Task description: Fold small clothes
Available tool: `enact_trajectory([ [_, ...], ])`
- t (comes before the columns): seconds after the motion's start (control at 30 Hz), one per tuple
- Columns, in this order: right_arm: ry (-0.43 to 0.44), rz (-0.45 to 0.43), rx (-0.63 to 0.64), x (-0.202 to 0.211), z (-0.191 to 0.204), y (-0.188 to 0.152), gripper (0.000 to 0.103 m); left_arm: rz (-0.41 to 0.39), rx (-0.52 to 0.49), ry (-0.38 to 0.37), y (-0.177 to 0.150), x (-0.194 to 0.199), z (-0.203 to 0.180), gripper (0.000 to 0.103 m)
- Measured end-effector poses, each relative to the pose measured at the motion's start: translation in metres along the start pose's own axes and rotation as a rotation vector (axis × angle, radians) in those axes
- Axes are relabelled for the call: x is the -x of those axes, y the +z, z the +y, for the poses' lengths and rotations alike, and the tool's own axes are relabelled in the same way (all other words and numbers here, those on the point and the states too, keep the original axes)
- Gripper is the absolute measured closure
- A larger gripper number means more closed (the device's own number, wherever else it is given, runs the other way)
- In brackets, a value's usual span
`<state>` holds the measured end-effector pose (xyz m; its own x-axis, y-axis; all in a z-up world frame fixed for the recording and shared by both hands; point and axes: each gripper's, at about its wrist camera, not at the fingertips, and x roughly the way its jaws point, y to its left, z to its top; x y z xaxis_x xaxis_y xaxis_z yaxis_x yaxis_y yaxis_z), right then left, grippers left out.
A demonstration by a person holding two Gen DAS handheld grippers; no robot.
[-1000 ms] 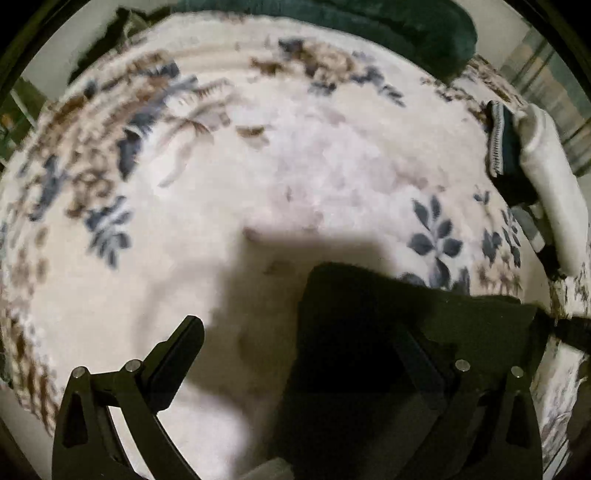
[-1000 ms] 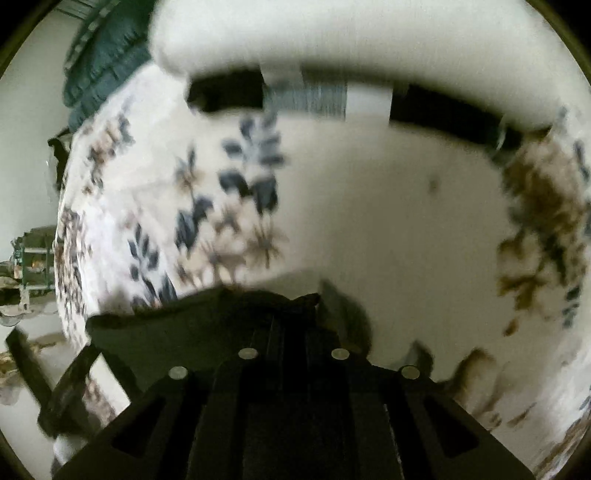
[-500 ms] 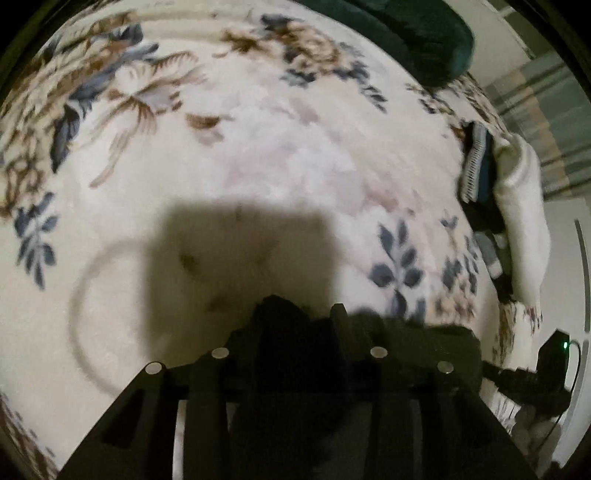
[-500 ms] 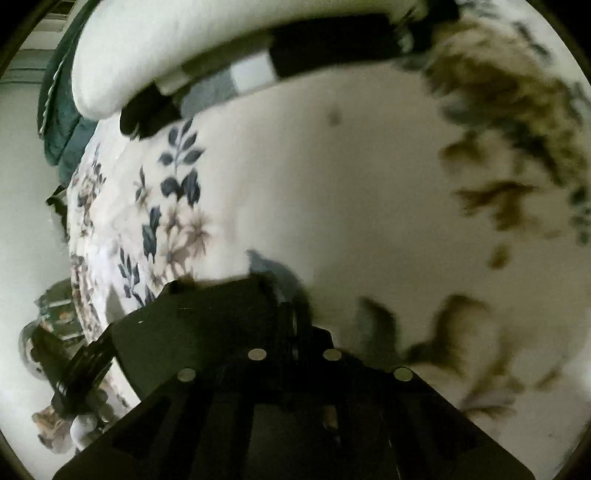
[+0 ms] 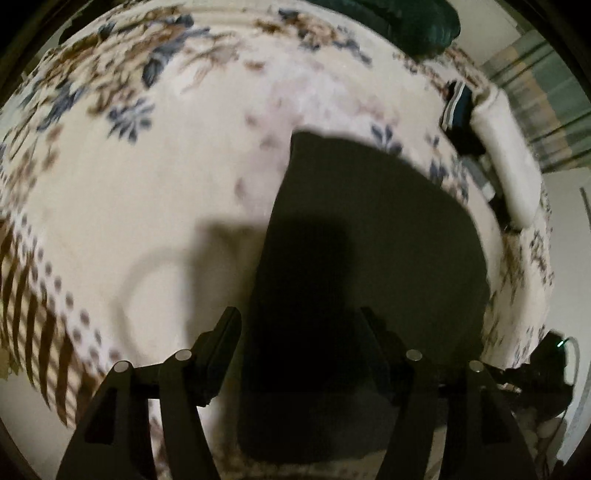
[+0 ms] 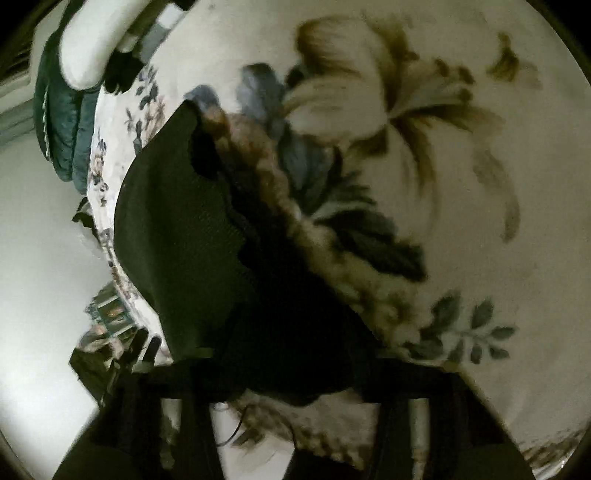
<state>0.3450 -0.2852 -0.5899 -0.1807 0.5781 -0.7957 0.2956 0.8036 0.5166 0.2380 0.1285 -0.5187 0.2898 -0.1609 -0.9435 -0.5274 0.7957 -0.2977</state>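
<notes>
A small dark green garment (image 5: 369,236) lies flat on the cream floral blanket (image 5: 147,184). My left gripper (image 5: 301,321) is open above the garment's near end, its fingers (image 5: 221,339) wide apart and empty. In the right wrist view the same garment (image 6: 177,221) lies at the left on the blanket (image 6: 443,184), one edge rumpled. My right gripper (image 6: 295,373) sits low over the garment's near end; its fingers are dark and blurred against the cloth.
A rolled white cloth (image 5: 506,162) and dark striped clothes (image 5: 456,110) lie at the blanket's far right edge. A dark green quilt (image 5: 413,22) lies at the back. A black device with a green light (image 5: 550,350) sits beyond the right edge.
My left gripper, shut on the garment half a second ago, has opened and the garment now lies spread flat. The right gripper has swung round; the garment lies on the blanket.
</notes>
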Motion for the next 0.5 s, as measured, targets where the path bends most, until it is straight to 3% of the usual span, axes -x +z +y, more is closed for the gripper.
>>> enact_trajectory([
  [0.13,-0.025,-0.137,-0.002,0.037,0.005,-0.022,0.101,0.013,-0.011,0.015,-0.015,0.005,-0.001,0.041],
  [0.2,-0.048,-0.182,-0.022,0.056,-0.003,-0.030,0.101,0.014,-0.014,0.021,-0.019,0.007,0.001,0.041],
  [0.33,-0.050,-0.044,-0.091,0.032,-0.033,-0.028,0.098,0.036,-0.002,0.022,-0.022,0.002,0.006,0.041],
  [0.4,-0.063,-0.040,-0.129,0.029,-0.040,-0.028,0.087,0.039,0.018,0.015,-0.024,0.002,0.011,0.041],
  [0.47,0.013,-0.055,-0.176,0.031,-0.049,-0.037,0.059,0.032,0.036,0.010,-0.025,0.004,0.015,0.041],
  [0.5,0.066,-0.058,-0.224,0.030,-0.054,-0.044,0.052,0.032,0.045,0.007,-0.027,0.004,0.017,0.041],
])
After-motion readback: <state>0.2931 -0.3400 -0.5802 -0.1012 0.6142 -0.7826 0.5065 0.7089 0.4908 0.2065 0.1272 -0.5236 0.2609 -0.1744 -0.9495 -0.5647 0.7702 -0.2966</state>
